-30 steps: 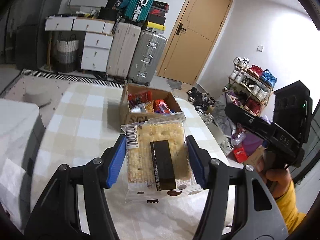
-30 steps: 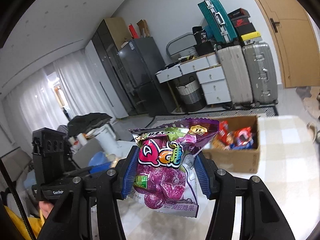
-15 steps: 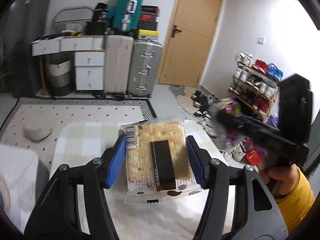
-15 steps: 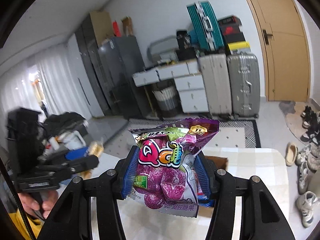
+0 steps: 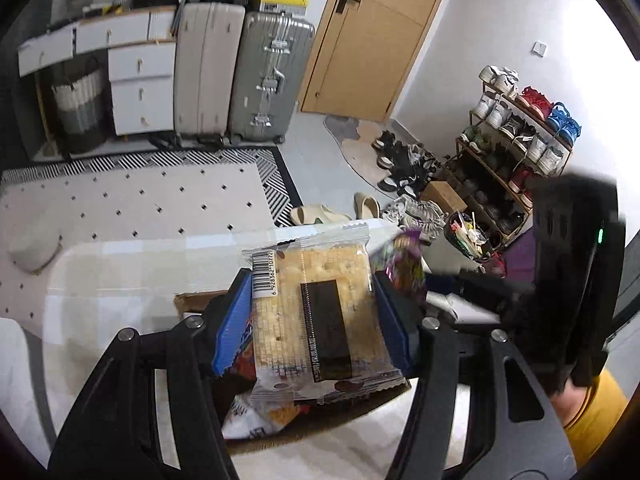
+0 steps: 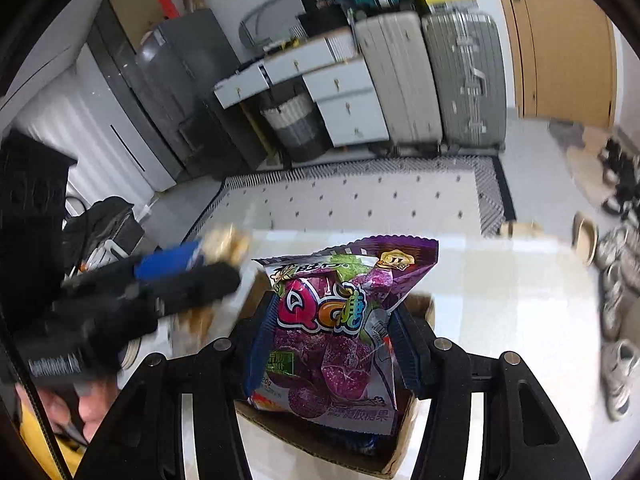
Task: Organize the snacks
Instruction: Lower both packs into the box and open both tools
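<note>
My left gripper (image 5: 314, 320) is shut on a clear packet of crackers (image 5: 320, 320) with a black label, held right over the open cardboard box (image 5: 320, 426) of snacks. My right gripper (image 6: 336, 336) is shut on a purple bag of gummy candy (image 6: 340, 320), also above the cardboard box (image 6: 394, 456). In the left wrist view the right gripper (image 5: 404, 276) reaches in from the right with the blurred purple bag. In the right wrist view the left gripper (image 6: 208, 256) shows blurred at the left with the crackers.
The box stands on a table with a pale checked cloth (image 5: 120, 272) near its far edge. Beyond lie a patterned rug (image 5: 140, 196), suitcases (image 5: 264, 80), white drawers (image 5: 140, 88), a door (image 5: 372, 40) and a shoe rack (image 5: 516, 132). A hand and yellow sleeve (image 5: 592, 404) hold the right gripper.
Both grippers have moved forward across the table, each keeping its packet. The box, a second ago ahead of them, now lies directly under both grippers.
</note>
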`<action>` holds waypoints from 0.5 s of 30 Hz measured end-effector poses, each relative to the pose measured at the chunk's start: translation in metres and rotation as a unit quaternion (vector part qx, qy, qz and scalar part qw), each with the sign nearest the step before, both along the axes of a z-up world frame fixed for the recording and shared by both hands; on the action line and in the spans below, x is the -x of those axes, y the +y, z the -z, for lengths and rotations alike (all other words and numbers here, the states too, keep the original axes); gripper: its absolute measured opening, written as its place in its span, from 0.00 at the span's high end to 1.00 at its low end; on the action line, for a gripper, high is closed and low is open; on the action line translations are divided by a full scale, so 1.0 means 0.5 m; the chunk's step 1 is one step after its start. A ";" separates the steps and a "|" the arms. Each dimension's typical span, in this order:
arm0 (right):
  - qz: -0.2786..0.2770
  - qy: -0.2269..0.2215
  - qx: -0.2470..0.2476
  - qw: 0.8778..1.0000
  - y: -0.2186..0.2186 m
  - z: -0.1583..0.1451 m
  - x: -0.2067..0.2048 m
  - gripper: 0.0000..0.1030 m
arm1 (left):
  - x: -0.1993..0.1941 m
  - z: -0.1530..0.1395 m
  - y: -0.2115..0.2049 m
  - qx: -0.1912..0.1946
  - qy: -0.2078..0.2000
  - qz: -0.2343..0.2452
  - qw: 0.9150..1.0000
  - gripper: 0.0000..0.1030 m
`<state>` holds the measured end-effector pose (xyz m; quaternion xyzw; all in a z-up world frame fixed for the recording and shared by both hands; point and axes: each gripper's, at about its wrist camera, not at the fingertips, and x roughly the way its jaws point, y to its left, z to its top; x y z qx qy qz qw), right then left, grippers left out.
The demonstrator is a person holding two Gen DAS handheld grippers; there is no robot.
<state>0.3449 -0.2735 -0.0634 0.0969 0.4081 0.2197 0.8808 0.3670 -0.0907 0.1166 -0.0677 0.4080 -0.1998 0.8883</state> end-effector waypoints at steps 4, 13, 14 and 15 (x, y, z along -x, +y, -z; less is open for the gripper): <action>-0.014 0.025 -0.008 1.000 0.006 0.051 -0.011 0.47 | -0.065 0.054 -0.021 -0.014 0.017 0.001 1.000 0.45; -0.016 0.040 -0.010 0.999 -0.003 0.106 -0.008 0.47 | -0.128 0.173 -0.064 -0.013 0.047 0.017 0.999 0.45; -0.016 0.039 -0.003 0.999 -0.002 0.108 -0.006 0.47 | -0.133 0.189 -0.066 -0.011 0.051 0.019 0.998 0.45; -0.015 0.034 0.008 0.999 0.000 0.110 -0.003 0.47 | -0.139 0.197 -0.068 -0.012 0.055 0.021 0.998 0.45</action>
